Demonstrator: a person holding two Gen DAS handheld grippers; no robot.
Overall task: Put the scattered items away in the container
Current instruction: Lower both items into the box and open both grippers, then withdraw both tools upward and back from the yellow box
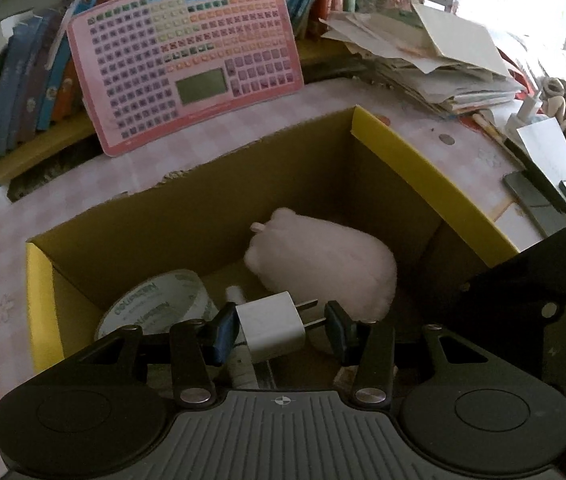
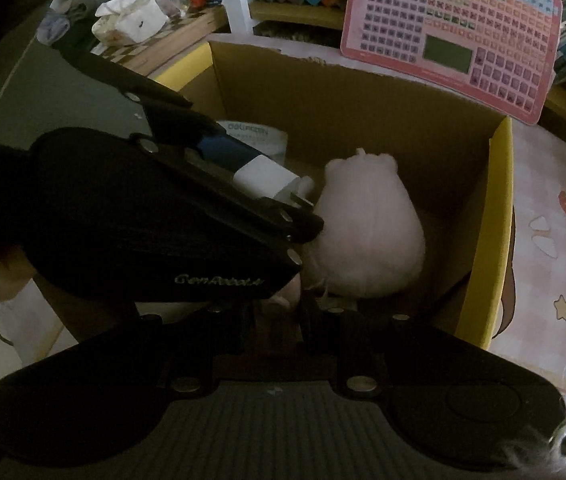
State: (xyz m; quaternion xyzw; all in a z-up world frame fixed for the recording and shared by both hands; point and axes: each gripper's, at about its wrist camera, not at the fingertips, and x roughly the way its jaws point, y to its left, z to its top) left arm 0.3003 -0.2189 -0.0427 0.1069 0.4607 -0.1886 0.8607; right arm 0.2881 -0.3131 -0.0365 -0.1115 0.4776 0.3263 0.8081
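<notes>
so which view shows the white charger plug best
The left wrist view: the white charger plug sits centred between the left gripper fingers over the cardboard box, body and both prongs clear. The right wrist view catches only part of its white body, dim, behind the left gripper's arm.

Below the left gripper [image 1: 279,326] sits the box [image 1: 423,168] — plush toy [image 1: 323,264] ahead-right, tape roll [image 1: 155,304] left; keyboard toy [image 1: 187,56] behind.

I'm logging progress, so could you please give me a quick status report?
Left claw shut on white charger, over the box. Right claw shut on pink plush toy in box. Tape roll beneath charger.
</notes>
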